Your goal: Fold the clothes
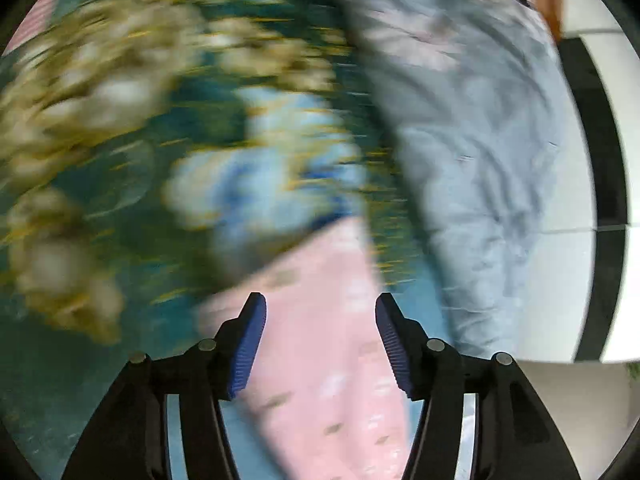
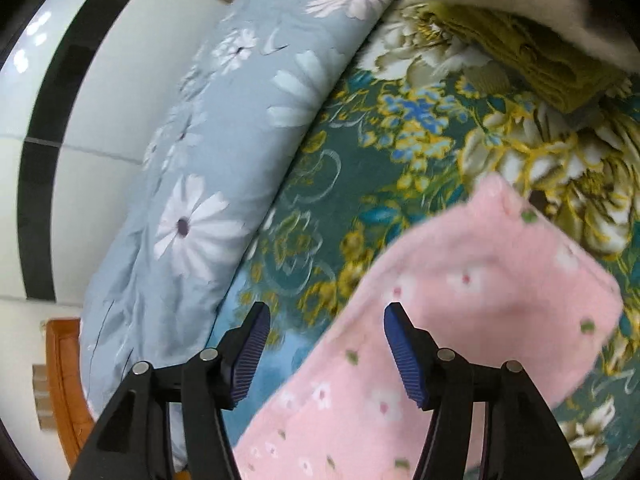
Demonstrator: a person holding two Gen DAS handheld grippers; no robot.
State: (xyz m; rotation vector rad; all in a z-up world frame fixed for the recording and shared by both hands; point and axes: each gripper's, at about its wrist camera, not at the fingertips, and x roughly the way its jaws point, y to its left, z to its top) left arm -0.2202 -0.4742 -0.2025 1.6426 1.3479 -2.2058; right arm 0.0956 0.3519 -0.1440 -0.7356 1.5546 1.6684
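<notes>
Pink floral fleece garment (image 2: 460,320) lying on green bedspread (image 2: 328,184).

I can read no text, label, brand, number or sign in either view. The pink garment (image 2: 460,320) in front of me carries only small flowers and dots, the green bedspread (image 2: 360,184) only large blossoms, and the blue quilt (image 2: 224,152) only daisies. My left wrist view is heavily blurred, so any fine print there could not be made out.
</notes>
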